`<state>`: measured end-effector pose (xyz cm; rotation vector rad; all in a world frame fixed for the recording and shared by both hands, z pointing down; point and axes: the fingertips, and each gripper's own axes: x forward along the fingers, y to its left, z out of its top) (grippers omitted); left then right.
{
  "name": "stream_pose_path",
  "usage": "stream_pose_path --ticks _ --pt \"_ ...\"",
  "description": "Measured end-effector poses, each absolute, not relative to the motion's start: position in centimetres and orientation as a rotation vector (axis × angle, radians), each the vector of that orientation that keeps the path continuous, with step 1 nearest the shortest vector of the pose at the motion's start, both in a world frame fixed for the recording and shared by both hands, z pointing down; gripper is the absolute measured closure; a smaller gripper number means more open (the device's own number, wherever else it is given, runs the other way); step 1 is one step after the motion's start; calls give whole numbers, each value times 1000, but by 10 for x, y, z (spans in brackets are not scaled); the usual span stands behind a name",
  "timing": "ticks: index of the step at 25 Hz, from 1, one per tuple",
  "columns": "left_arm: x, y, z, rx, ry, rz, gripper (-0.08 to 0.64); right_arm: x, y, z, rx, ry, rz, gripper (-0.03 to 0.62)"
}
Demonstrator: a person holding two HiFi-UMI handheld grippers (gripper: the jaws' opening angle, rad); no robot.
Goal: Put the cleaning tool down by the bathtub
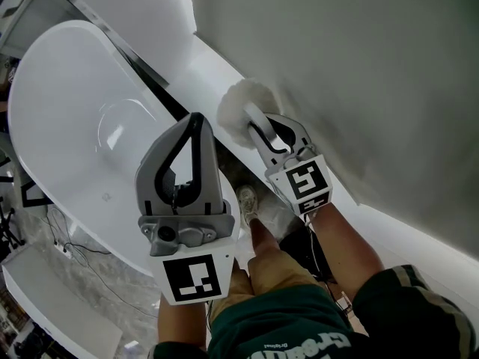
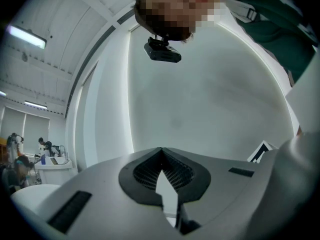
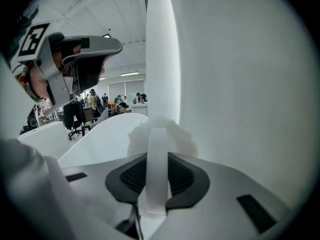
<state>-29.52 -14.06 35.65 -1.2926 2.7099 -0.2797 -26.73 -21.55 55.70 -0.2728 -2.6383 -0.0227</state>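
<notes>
The right gripper (image 1: 260, 126) is clamped at a narrow opening on the cleaning tool (image 1: 239, 108). In the right gripper view its dark pads (image 3: 131, 176) press on either side of the tool's flat white handle, which runs straight up between them to the fluffy white head at 12 o'clock. In the head view that head sticks out at 11 o'clock from the gripper. It sits over the white ledge (image 1: 212, 64) between the bathtub (image 1: 52, 73) and the grey wall (image 1: 359, 66); whether it touches the ledge I cannot tell.

The left gripper (image 1: 196, 120) holds nothing. Its jaws meet at the tips, leaving only a thin sliver of gap lower down in its own view. It sits at 8 o'clock from the right gripper, over the tub's near rim. The tub basin lies at 10 o'clock from it.
</notes>
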Motion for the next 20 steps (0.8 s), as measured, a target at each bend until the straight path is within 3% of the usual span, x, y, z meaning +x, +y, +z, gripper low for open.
stream_pose_path --ticks 20 --pt "-291 -131 387 -1296 2796 -247 554 -268 -217 668 -319 -2364 -90 500"
